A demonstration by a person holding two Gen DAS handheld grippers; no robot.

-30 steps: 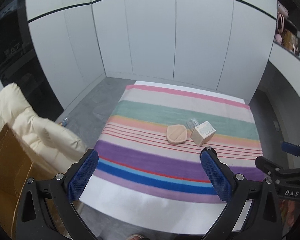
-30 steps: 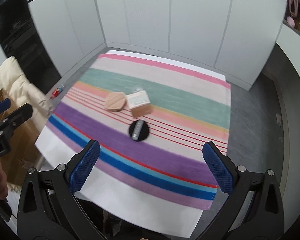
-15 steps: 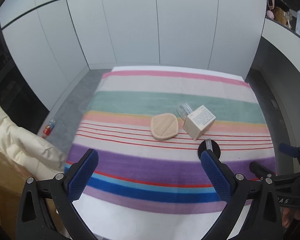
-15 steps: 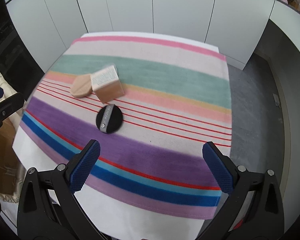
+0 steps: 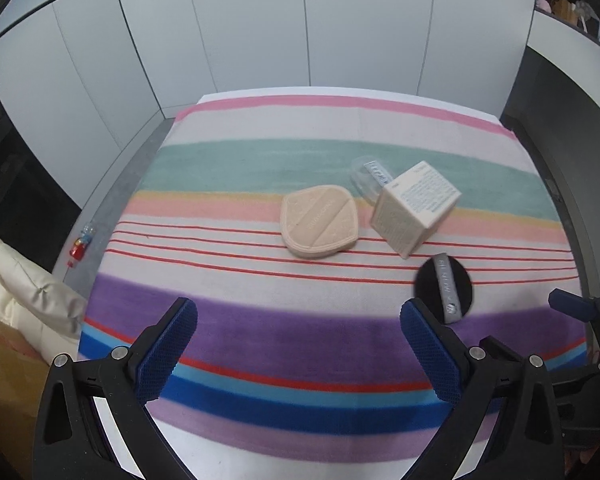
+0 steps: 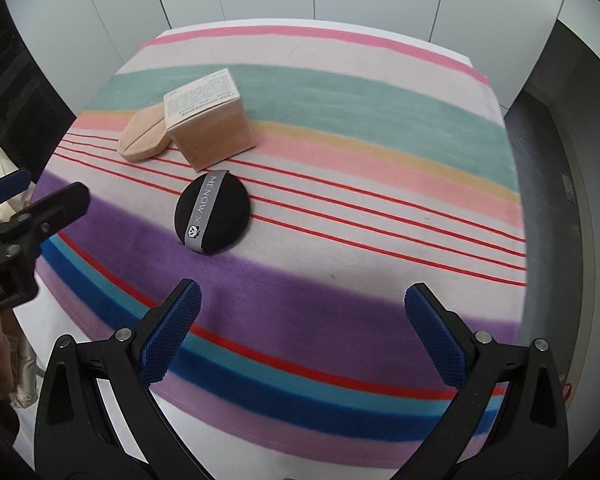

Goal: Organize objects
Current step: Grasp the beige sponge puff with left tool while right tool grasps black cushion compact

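On the striped cloth [image 5: 260,320] lie a beige makeup puff [image 5: 320,222], a cream cardboard box [image 5: 414,208], a clear plastic case [image 5: 370,178] behind the box, and a round black puff with a grey band [image 5: 444,290]. They also show in the right wrist view: the beige puff [image 6: 144,140], the box [image 6: 208,120], the black puff [image 6: 212,212]. My left gripper [image 5: 300,348] is open and empty above the cloth's near side. My right gripper [image 6: 302,336] is open and empty, short of the black puff.
The cloth covers a table standing on grey floor before white cabinet panels. A cream padded jacket [image 5: 16,284] on a brown box sits left. A small red toy [image 5: 78,246] lies on the floor. The other gripper shows at each view's edge [image 6: 20,232].
Both grippers moved forward and closer over the table, so the objects appear larger. Nothing on the cloth has moved; both grippers stay open.
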